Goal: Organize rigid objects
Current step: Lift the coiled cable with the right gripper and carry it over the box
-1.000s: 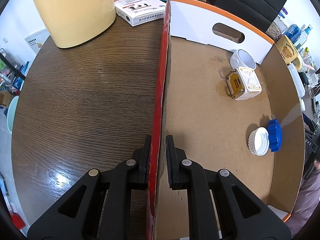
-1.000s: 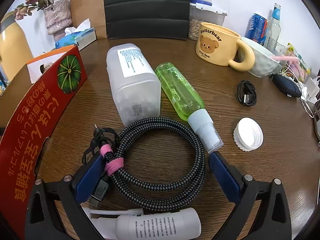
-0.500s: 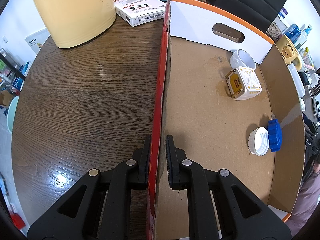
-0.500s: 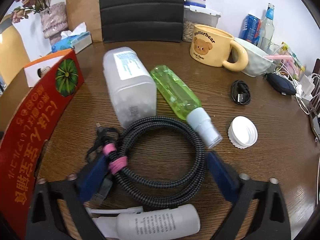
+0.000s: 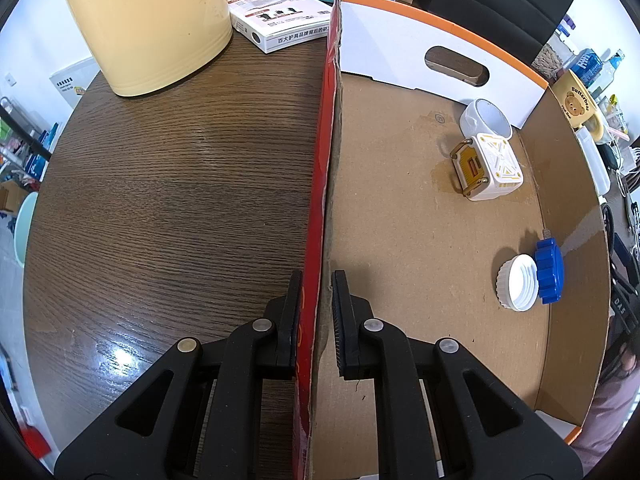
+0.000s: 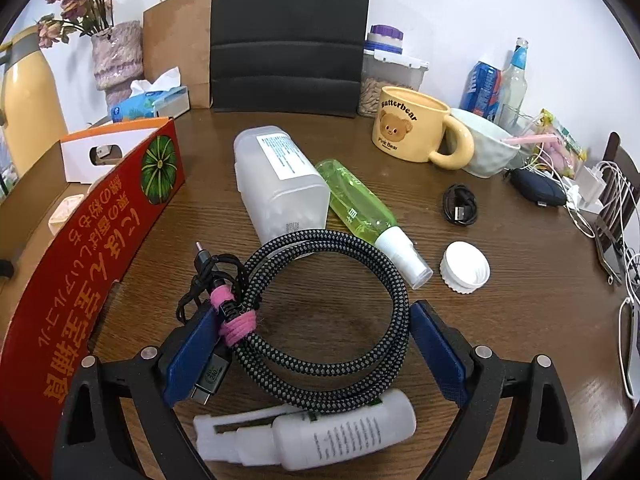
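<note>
Right gripper point(image 6: 308, 344) has lifted and tipped up since a second ago, jaws just narrowing slightly yet spread wide around the braided cable coil point(image 6: 320, 320) (pads not pressing it). Coil lies on the table point(image 6: 520, 320) near the yellow mug point(image 6: 404, 130), lettered "Butterbear". Left gripper point(image 5: 314, 316) unmoved, pinching the red wall of the cardboard box point(image 5: 324, 160).

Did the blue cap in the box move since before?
No. The blue cap sits against the white cap, near the box wall, same as before.
</note>
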Motion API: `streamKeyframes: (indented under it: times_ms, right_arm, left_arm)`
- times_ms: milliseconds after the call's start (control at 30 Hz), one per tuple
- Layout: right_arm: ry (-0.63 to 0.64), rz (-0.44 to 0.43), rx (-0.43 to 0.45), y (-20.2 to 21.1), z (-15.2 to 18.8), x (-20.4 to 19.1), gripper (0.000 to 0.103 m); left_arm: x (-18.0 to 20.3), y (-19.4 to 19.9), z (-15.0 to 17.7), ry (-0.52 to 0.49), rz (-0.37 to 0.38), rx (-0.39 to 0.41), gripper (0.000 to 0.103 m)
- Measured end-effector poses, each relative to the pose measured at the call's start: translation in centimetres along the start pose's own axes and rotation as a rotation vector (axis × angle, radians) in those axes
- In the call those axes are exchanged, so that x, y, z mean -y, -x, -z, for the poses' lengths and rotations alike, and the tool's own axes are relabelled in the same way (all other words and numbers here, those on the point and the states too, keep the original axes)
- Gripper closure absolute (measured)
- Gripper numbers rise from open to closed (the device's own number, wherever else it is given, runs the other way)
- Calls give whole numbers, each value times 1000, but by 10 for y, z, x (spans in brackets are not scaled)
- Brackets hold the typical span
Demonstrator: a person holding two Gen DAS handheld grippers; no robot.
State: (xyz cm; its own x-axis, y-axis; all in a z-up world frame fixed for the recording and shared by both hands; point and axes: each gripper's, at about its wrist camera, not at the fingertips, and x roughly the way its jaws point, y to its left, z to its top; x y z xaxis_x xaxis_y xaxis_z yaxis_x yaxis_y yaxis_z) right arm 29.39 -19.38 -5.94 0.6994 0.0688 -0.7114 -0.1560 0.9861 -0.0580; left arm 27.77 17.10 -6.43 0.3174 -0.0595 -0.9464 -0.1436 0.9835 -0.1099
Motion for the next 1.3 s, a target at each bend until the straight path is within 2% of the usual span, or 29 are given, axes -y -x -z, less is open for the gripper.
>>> streamKeyframes:
  times_ms: [333,700,1000,1300]
  right_arm:
    - [3,2,69,25,-1,-12,6]
    - [26,-13,130,44,-28,-36,6]
    - [93,-47,161,53,-57,-71,6]
    - [169,-120,159,45,-79,-115,6]
  left_arm:
    - [0,0,0,0,0,0,94]
    - [0,0,0,0,0,0,94]
    - [1,0,0,-2,-1,0,94]
    - [1,-1,0,-3,-2,0,94]
